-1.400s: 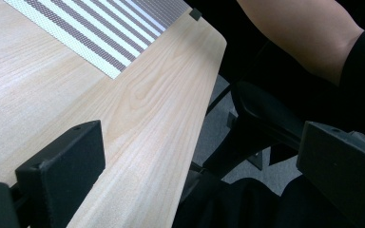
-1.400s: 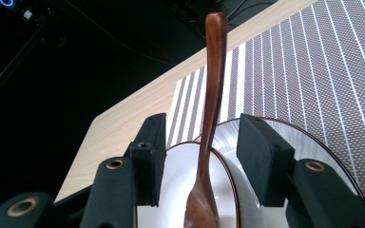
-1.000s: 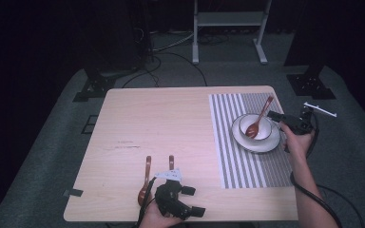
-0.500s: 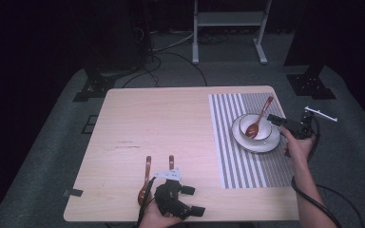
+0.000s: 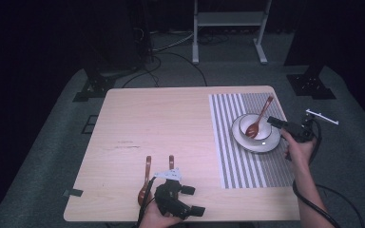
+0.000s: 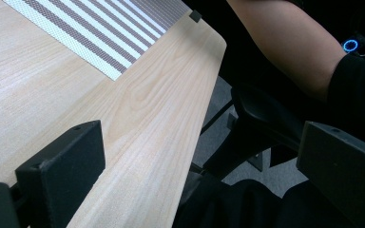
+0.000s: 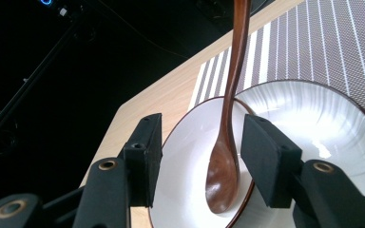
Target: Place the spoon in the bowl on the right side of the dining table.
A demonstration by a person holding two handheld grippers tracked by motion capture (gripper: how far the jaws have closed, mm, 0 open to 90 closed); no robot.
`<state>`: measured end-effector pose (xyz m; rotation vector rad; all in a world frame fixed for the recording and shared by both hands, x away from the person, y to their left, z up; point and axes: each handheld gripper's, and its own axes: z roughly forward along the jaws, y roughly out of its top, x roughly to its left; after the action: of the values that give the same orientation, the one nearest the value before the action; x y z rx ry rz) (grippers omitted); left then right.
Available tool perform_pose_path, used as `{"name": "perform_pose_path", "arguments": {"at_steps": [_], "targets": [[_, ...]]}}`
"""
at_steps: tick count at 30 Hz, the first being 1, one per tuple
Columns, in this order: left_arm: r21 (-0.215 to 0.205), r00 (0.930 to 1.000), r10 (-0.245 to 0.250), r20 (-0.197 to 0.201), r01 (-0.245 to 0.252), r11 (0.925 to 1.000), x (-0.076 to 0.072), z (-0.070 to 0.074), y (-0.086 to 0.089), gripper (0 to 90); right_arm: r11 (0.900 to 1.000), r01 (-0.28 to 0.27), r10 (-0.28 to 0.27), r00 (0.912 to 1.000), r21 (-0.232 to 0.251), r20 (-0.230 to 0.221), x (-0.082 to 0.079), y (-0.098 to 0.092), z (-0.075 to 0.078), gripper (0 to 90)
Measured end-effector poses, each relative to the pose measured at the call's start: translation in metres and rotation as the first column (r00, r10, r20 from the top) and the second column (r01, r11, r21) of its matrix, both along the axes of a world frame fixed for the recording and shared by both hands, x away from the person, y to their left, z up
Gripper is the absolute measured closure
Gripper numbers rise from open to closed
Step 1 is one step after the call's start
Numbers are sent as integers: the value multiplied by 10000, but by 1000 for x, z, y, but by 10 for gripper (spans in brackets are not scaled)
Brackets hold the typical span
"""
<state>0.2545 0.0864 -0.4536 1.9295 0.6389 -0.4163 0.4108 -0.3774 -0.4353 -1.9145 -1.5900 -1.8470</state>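
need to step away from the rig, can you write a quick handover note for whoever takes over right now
Right gripper: jaws open, either side of the brown wooden spoon, not pressing on it. The spoon's scoop lies in the white bowl, which sits on the white plate on the grey striped placemat; its handle leans out over the rim.
Left gripper: jaws open, nothing between them, resting at the near edge of the light wooden table. A second brown wooden spoon lies beside it on the table.
Done: one spoon is in the bowl.
Left: back the right gripper away; probably deal with the second spoon.
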Motion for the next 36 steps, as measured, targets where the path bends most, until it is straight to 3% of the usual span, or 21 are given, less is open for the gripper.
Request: {"name": "perform_pose_path", "arguments": {"at_steps": [36], "targets": [[-13,9999,130,38,-130,9999,1,1,3,8,9961,-876,873,9957,91,324,-34,19,-7,446]]}}
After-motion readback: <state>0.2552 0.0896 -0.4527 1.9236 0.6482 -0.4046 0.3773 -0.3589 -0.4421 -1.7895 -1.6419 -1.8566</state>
